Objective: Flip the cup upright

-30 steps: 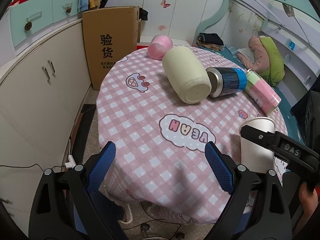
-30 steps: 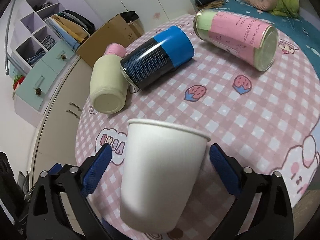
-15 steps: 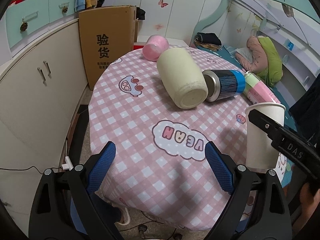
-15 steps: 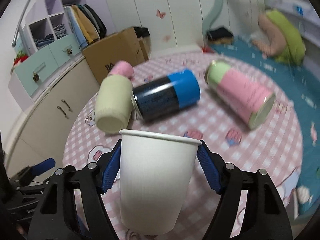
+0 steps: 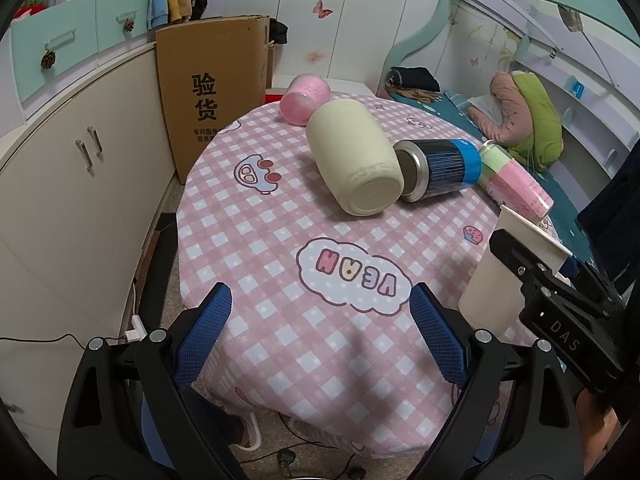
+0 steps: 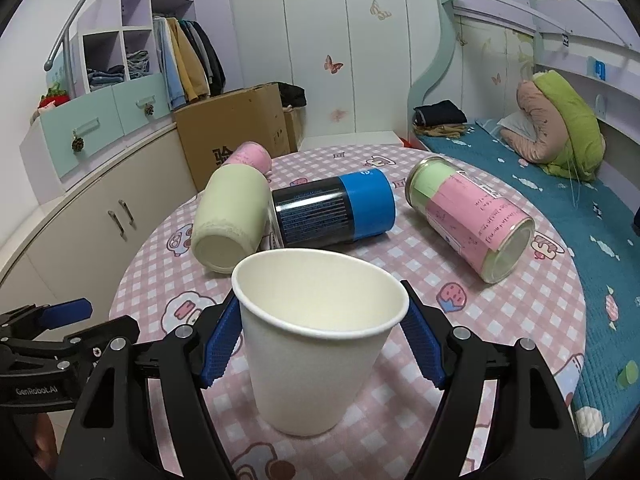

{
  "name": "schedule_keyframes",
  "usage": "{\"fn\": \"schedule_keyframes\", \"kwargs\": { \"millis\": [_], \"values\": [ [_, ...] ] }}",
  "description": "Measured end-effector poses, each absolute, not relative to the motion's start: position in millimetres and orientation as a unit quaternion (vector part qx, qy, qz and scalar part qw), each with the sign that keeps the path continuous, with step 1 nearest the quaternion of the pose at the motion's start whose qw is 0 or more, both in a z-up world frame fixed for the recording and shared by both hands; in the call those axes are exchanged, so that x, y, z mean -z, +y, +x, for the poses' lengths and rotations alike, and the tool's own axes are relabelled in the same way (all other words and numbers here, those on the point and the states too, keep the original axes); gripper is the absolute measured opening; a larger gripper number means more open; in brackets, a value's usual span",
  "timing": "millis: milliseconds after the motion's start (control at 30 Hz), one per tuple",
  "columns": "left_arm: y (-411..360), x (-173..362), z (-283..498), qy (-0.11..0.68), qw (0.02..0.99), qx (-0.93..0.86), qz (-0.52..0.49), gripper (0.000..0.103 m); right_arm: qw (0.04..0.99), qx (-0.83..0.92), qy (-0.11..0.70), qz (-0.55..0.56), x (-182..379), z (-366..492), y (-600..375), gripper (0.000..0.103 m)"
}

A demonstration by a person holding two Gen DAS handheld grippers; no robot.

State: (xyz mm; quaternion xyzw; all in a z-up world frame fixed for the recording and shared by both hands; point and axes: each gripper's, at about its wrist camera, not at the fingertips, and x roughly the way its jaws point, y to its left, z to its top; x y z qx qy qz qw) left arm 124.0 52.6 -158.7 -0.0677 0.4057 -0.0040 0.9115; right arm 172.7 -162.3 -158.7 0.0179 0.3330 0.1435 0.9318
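Note:
A white paper cup (image 6: 316, 344) stands mouth up, tilted a little, between the blue pads of my right gripper (image 6: 320, 344), which is shut on it at the near edge of the round table (image 6: 460, 420). In the left wrist view the cup (image 5: 496, 280) shows at the right, partly hidden by the right gripper's black arm. My left gripper (image 5: 320, 340) is open and empty over the table's near edge.
Several cans lie on their sides at the far half of the pink checked tablecloth: a cream one (image 6: 232, 220), a blue-black one (image 6: 332, 212), a pink-green one (image 6: 472, 216), a small pink one (image 6: 248, 156). A cardboard box (image 5: 212, 92) and cabinets stand left, a bed (image 6: 560, 200) right.
My right gripper closed on the cup and turned it so its open mouth faces up toward the camera. The left gripper drew back slightly.

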Motion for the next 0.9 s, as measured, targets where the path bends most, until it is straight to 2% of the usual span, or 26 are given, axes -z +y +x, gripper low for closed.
{"fn": "schedule_keyframes", "kwargs": {
  "millis": [200,467,700,833,900],
  "values": [
    [55.7,150.9,112.6,0.396,0.915,-0.002,-0.07,0.091,0.934,-0.145,0.325,0.017,152.8,157.7,-159.1,0.087],
    [55.5,130.3,89.6,0.372,0.926,-0.002,-0.067,0.091,0.936,-0.155,0.314,0.031,136.0,136.5,-161.1,0.087],
    [43.9,99.8,57.4,0.333,0.942,0.007,-0.054,0.091,0.945,-0.144,0.289,0.045,99.0,100.8,-177.2,0.087],
    [37.0,80.8,39.7,0.307,0.95,0.015,-0.05,0.092,0.95,-0.137,0.277,0.05,74.6,74.6,-187.5,0.096],
    [32.2,69.5,28.4,0.29,0.956,0.016,-0.044,0.093,0.953,-0.138,0.267,0.047,62.2,60.9,-190.9,0.096]
  ]
}}
